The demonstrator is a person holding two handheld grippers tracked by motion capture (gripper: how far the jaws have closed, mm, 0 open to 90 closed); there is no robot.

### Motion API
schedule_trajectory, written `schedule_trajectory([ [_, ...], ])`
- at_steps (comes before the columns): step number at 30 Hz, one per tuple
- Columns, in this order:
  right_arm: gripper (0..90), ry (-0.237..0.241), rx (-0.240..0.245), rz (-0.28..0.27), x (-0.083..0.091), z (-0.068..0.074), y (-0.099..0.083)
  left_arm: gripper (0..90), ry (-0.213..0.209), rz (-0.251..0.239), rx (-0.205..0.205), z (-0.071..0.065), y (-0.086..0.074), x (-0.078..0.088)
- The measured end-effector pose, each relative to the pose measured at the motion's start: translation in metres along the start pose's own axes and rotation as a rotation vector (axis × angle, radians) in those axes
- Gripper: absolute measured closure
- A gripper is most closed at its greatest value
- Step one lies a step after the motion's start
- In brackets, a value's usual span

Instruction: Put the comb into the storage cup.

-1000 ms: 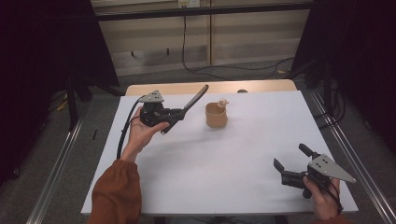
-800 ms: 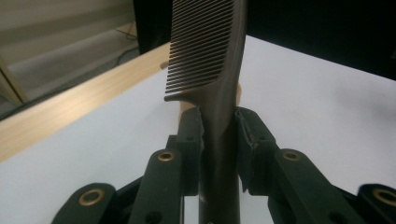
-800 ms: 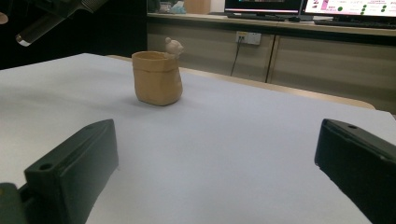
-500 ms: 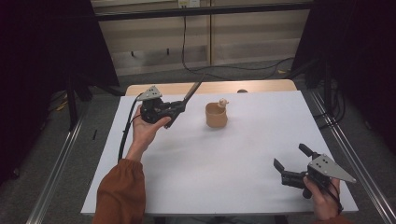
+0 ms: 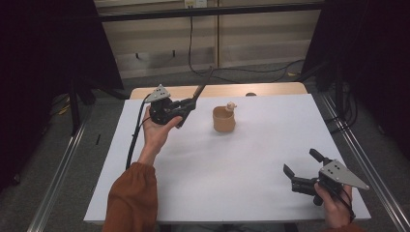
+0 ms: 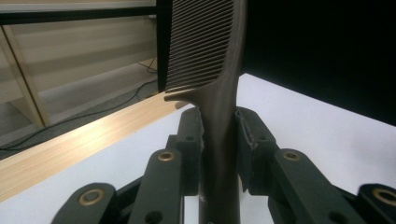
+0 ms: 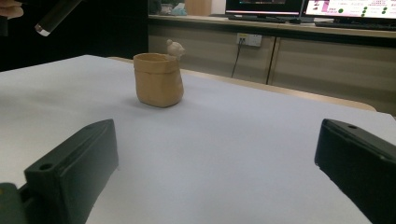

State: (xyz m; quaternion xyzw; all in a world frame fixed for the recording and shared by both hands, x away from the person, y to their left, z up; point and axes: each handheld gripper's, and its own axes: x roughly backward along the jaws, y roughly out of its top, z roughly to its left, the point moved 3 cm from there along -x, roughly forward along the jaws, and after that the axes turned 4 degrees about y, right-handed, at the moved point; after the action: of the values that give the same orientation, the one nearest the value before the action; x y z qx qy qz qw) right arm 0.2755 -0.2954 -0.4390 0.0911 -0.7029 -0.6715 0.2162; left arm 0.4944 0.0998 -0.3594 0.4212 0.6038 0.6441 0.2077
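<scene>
My left gripper (image 5: 186, 107) hovers over the far left of the white table (image 5: 241, 174), shut on the handle of a dark comb (image 5: 200, 89). The comb slants up and to the right. In the left gripper view the comb's handle (image 6: 219, 140) sits pinched between both pads, and its teeth (image 6: 198, 42) rise above. A tan cup (image 5: 224, 120) with a small bear figure on its rim stands just right of that gripper, upright (image 7: 158, 79). Near the front right corner my right gripper (image 5: 302, 164) rests low, open and holding nothing (image 7: 215, 135).
A wooden strip (image 5: 261, 90) runs along the table's far edge. Metal rails (image 5: 358, 159) flank both sides, and cables lie on the floor behind. The comb's handle end (image 7: 58, 14) shows at the top left of the right gripper view.
The left gripper has tipped the comb more steeply, so its far end stands higher. The right gripper and the cup have not moved.
</scene>
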Motion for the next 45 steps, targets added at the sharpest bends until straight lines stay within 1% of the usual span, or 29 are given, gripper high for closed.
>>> schedule_trajectory([
  [5,0.0,0.001,0.0,-0.001,0.0,0.0,0.0,73.0,0.002,-0.016,-0.001,-0.004,0.005,-0.007],
  [6,0.0,0.001,-0.001,0.001,0.0,0.0,0.0,73.0,0.009,-0.021,-0.006,-0.005,0.006,-0.008],
  [7,0.0,0.001,-0.001,0.0,0.0,0.0,0.0,73.0,0.005,-0.026,-0.008,-0.005,0.007,-0.009],
  [11,0.0,0.003,0.002,0.0,0.0,0.0,0.0,73.0,0.0,-0.053,-0.038,-0.009,0.013,-0.015],
  [13,0.0,0.003,0.002,0.0,0.0,0.0,0.0,73.0,-0.014,-0.068,-0.04,-0.011,0.016,-0.018],
  [14,0.0,0.002,0.001,0.001,0.0,0.0,0.0,72.9,-0.013,-0.073,-0.045,-0.013,0.017,-0.02],
  [17,0.0,0.004,0.002,-0.001,0.0,0.0,0.0,73.0,-0.015,-0.077,-0.042,-0.014,0.018,-0.024],
  [19,0.0,0.005,0.001,-0.002,0.0,0.0,0.0,73.0,-0.018,-0.086,-0.049,-0.014,0.018,-0.027],
  [20,0.0,0.005,0.001,-0.002,0.0,0.0,0.0,73.0,-0.018,-0.087,-0.042,-0.015,0.019,-0.029],
  [21,0.0,0.005,0.001,-0.002,0.0,0.0,0.0,73.0,-0.024,-0.08,-0.046,-0.015,0.019,-0.032],
  [23,0.0,0.007,0.002,0.0,0.0,0.0,0.0,73.0,-0.019,-0.074,-0.061,-0.016,0.018,-0.036],
  [24,0.0,0.006,0.002,-0.001,0.0,0.0,0.0,73.0,-0.025,-0.078,-0.061,-0.017,0.018,-0.04],
  [26,0.0,0.005,0.003,0.0,0.0,0.0,0.0,73.0,-0.025,-0.078,-0.071,-0.018,0.018,-0.046],
  [32,0.0,0.007,0.0,-0.001,0.0,0.0,0.0,73.0,-0.032,-0.076,-0.066,-0.019,0.019,-0.056],
  [33,0.0,0.005,0.002,0.001,0.0,0.0,0.0,73.0,-0.036,-0.079,-0.059,-0.02,0.02,-0.058],
  [34,0.0,0.005,0.001,0.001,0.0,0.0,0.0,73.0,-0.033,-0.083,-0.062,-0.02,0.021,-0.06],
  [35,0.0,0.006,0.001,0.001,0.0,0.0,0.0,73.0,-0.043,-0.083,-0.061,-0.02,0.022,-0.062],
  [36,0.0,0.008,-0.001,-0.001,0.001,0.0,0.0,73.0,-0.04,-0.085,-0.077,-0.021,0.022,-0.067],
  [37,0.0,0.008,-0.002,0.0,0.001,0.0,0.0,73.0,-0.04,-0.085,-0.077,-0.021,0.022,-0.067],
  [39,0.0,0.009,-0.002,-0.001,0.001,0.0,0.0,73.0,-0.047,-0.097,-0.071,-0.021,0.022,-0.072],
  [40,0.0,0.009,-0.003,-0.001,0.001,0.0,0.0,73.0,-0.043,-0.103,-0.071,-0.021,0.022,-0.075],
  [44,0.0,0.013,-0.004,-0.004,0.0,0.0,0.0,73.0,-0.042,-0.098,-0.048,-0.019,0.016,-0.086],
  [45,0.0,0.013,-0.004,-0.004,0.0,0.0,0.0,73.0,-0.042,-0.098,-0.048,-0.019,0.016,-0.086],
])
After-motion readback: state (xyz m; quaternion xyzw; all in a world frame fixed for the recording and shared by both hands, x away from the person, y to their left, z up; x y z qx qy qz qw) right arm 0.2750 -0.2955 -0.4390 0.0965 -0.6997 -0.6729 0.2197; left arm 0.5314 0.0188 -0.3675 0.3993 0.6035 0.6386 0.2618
